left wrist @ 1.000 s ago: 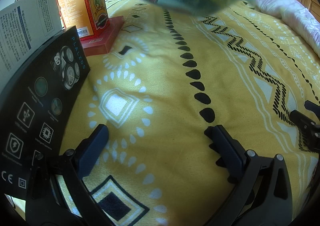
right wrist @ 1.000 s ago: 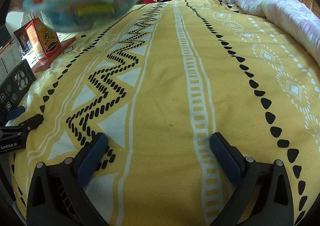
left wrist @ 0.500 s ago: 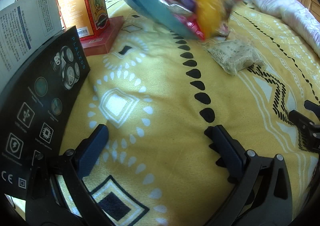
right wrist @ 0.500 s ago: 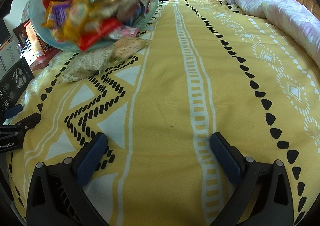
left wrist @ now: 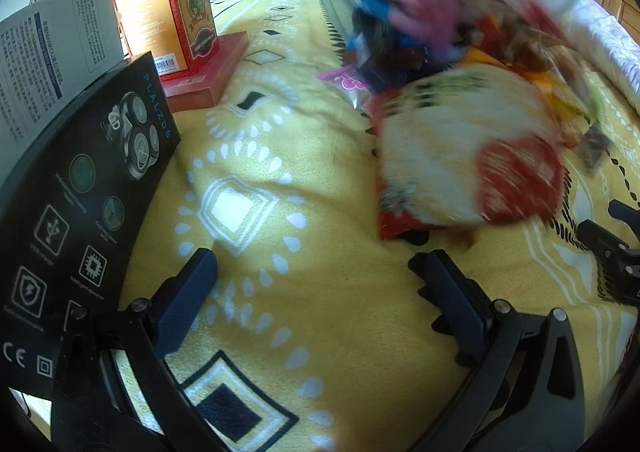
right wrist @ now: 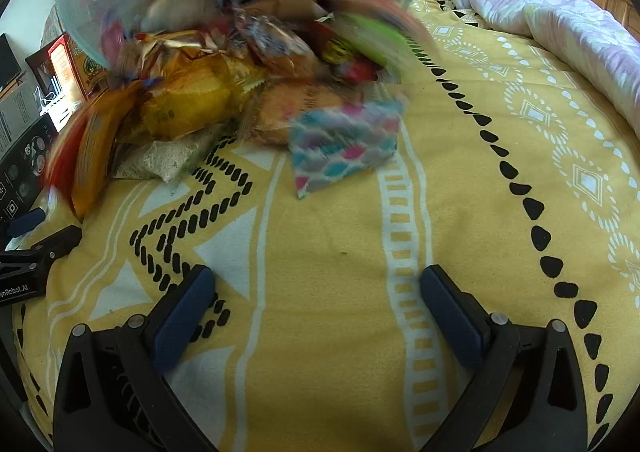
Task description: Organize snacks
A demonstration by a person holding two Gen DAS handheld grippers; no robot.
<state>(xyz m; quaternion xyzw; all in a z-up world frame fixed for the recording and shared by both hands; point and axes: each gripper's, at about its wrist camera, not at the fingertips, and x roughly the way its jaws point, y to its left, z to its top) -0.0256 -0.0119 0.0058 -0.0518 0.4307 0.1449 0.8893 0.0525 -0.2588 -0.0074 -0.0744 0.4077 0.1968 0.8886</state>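
Resting low over a yellow patterned bedspread [right wrist: 320, 252], both grippers stand with their blue-padded fingers spread wide and nothing between them: the left gripper [left wrist: 316, 272] and the right gripper [right wrist: 316, 288] each frame only bare fabric. A translucent blue bowl [right wrist: 80, 11] is tipped steeply above the bedspread, its mouth turned downward, and a heap of snack packets [right wrist: 240, 71] lies on the bedspread beneath the bowl's rim, many of them motion-blurred. At the front edge of the heap, nearest the right gripper, a packet with a blue-and-pink scale pattern [right wrist: 344, 143] lies on the white ladder stripe of the bedspread. Beside it, toward the left gripper, sit a yellow crinkled bag [right wrist: 192, 99] and a pale speckled packet [right wrist: 172, 155], the latter flat on the fabric. In the left wrist view a large white-and-red packet [left wrist: 468, 155] is blurred just ahead of the left gripper's right finger; whether it has landed cannot be told. Left of the heap, off the edge of the bedspread, stand a black shaver box [left wrist: 80, 203], a white printed box [left wrist: 48, 63] and an orange-red carton [left wrist: 168, 7] on a flat red box [left wrist: 212, 71]. A pink floral quilt [right wrist: 560, 23] lies bunched along the far right of the bedspread.
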